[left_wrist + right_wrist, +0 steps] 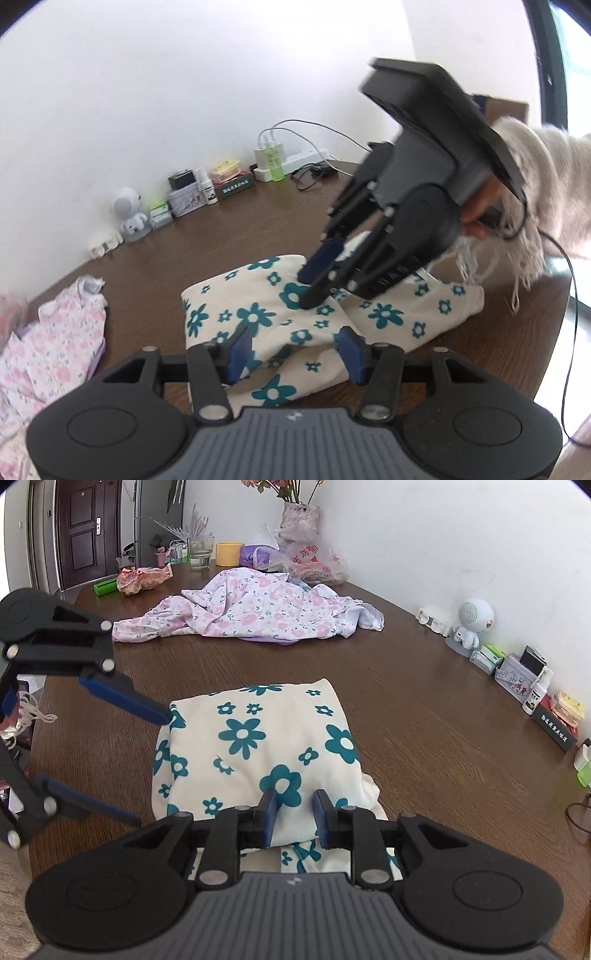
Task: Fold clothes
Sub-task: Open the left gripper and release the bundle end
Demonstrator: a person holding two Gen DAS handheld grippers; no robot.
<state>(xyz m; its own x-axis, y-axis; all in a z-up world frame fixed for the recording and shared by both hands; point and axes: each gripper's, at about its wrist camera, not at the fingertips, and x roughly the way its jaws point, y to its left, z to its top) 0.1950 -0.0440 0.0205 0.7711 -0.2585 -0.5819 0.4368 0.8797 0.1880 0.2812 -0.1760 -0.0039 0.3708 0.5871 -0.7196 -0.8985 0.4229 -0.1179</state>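
Your left tongs [295, 350] sit low in the centre of the left wrist view, their blue pads spread apart over the near edge of the cream garment with teal flowers [258, 314], with nothing pinched between them. That garment lies folded into a thick bundle in the middle of the frame on the brown wooden tabletop [221, 251]. Your right tongs [314, 284] come down from the upper right of this view, tips pressed onto the top of the garment; the jaws stand a little apart. In the right wrist view those right tongs [293, 819] show at the bottom centre with a narrow gap between the pads, the cream cloth lying under and between them, so you can count them as open rather than clamped. The left tongs [151, 768] enter that frame from the left edge, wide apart, the upper finger touching the garment's left corner. A pink floral garment [251, 609] lies crumpled in the upper middle, well apart from the folded one. A small white robot figurine [471, 622] stands along the wall at the right.
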